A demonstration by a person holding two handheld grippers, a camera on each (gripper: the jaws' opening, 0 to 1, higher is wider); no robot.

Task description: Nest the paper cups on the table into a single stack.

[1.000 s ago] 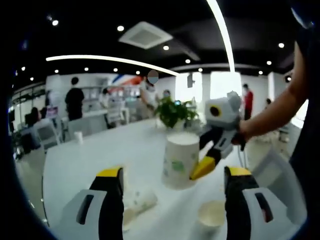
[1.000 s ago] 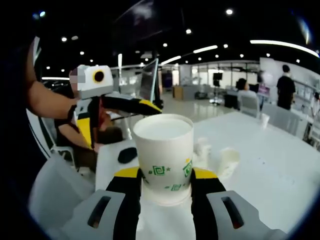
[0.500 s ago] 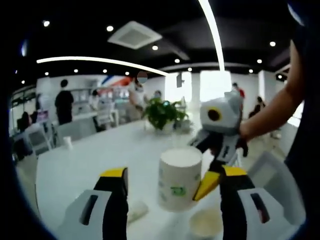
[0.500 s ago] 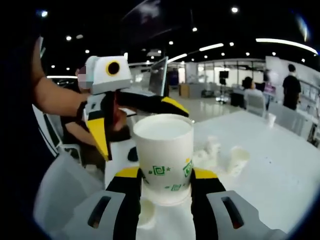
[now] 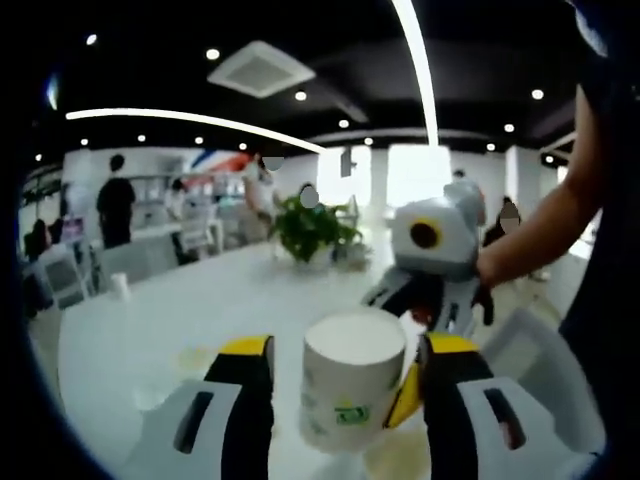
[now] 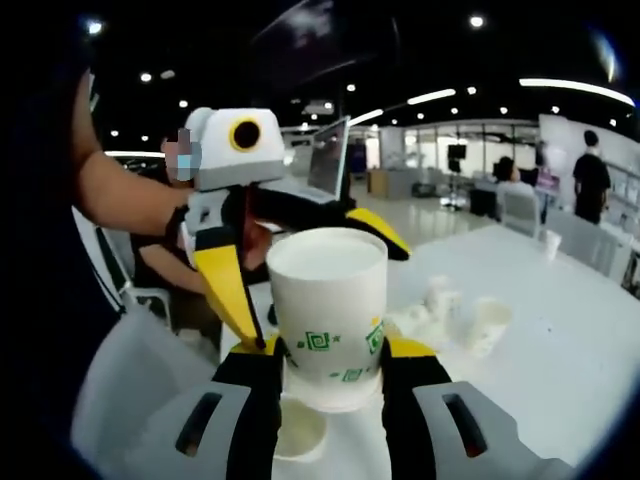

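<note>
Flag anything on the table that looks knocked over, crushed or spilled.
Nothing stands out. The right gripper holds a paper cup upright above another cup on the white table. More cups stand upright farther back; no spill shows.

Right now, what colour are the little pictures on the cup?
Green, on the white paper cup, clearest in the right gripper view.

My views are bright indoors, lit by round ceiling spotlights [image 5: 211,54] and a long white light strip [image 5: 411,60] toward 12 o'clock; fisheye bending at edges, left view softly blurred.
</note>
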